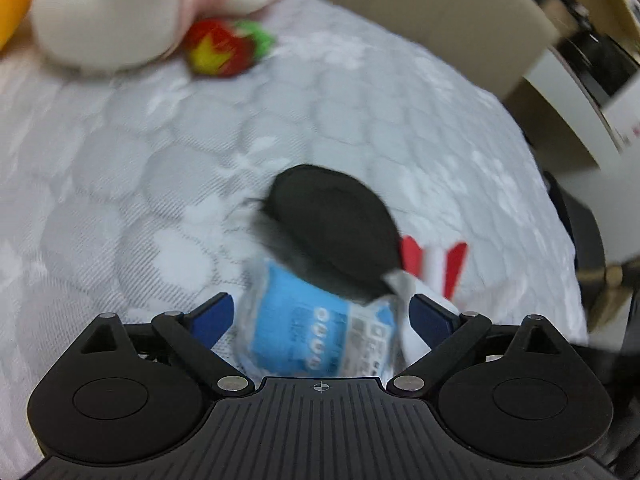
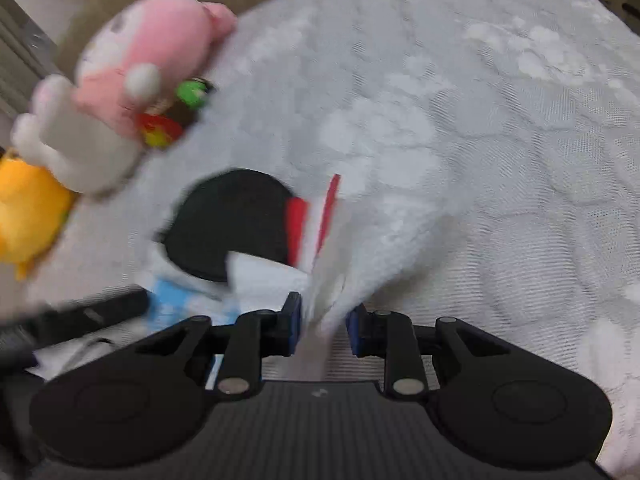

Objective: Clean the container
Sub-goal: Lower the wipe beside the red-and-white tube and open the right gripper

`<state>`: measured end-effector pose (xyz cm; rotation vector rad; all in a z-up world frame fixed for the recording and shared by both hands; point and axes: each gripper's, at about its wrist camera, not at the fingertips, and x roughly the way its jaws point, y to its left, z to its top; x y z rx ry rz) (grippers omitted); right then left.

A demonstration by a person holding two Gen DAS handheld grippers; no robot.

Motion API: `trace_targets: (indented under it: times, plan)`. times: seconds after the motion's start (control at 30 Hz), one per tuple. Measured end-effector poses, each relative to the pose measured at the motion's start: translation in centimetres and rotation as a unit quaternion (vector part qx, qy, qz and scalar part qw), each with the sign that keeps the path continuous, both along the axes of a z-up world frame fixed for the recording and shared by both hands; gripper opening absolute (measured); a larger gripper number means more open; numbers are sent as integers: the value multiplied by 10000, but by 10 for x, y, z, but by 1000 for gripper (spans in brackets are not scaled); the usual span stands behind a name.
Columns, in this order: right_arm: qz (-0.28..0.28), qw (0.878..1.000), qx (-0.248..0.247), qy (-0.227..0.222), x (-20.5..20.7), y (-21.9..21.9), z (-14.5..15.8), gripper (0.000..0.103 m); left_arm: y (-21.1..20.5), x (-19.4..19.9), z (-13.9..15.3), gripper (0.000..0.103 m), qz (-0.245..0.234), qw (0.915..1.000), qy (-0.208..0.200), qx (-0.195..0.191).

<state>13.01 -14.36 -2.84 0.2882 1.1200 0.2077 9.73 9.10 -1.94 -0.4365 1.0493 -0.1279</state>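
A: How many containers are there?

B: One. A clear container (image 1: pixel 320 332) with a blue label and a black lid (image 1: pixel 332 224) stands on the white quilted cover (image 1: pixel 160 152). It leans a little, and both views are blurred.

A: Where is it with regard to the left gripper (image 1: pixel 322 316)?

B: Right between its two blue fingers (image 1: pixel 214 318). The jaws stand wide apart, and a sliver of cover shows between the left finger and the container's side. On the other side a white cloth hides the gap, so I cannot tell if that finger touches. I would not call it a grip.

A: And the right gripper (image 2: pixel 323 326)?

B: Its jaws are narrowly parted, with one white cloth (image 2: pixel 326 280) running down between them. The cloth sits against the left finger; whether the pads truly pinch it, I cannot tell. The cloth rises beside the lid, just to its right in that view.

A: What else do you count?

B: One small red-and-white striped thing (image 2: pixel 310 224) touching the lid's edge. One pink and white plush toy (image 2: pixel 132 80) at the far side of the cover, with one red and green strawberry toy (image 1: pixel 224 46) beside it. One yellow plush toy (image 2: pixel 28 208) at the left edge. One cardboard box (image 1: pixel 420 12) behind the cover.
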Motion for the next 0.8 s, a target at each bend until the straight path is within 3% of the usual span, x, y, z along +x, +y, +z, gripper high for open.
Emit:
trace_targets:
  times: [0.07,0.2,0.27,0.43,0.57,0.67,0.8]
  plan:
    - [-202,9998,36,68,-1,-15,-2,32,2,7,-7,98,59,9998,189,-22]
    - [-451,9969,-644,-81,-9,-33,2,31,-5,20,-21,98,-82,9988,481,-68]
    - [-467,9973,-555,-141,-16,-37,8,31,-10,19,-25,99,-194,9980,589,-141]
    - [349,9989,119,-279,-47,-7,23,31,-14,19,-35,100,-282,9959,784,-357]
    - [927,9955,167,-109,-57,26,14,31,-16,18,-44,101,-399,9916,970,-752]
    - [742,9968,-267,-99,-50,24,6,31,-14,15,-44,101,-371,9903,1003,-884]
    - [177,9978,-633,-35,-36,-8,2,32,-10,10,-29,101,-261,9964,607,-537]
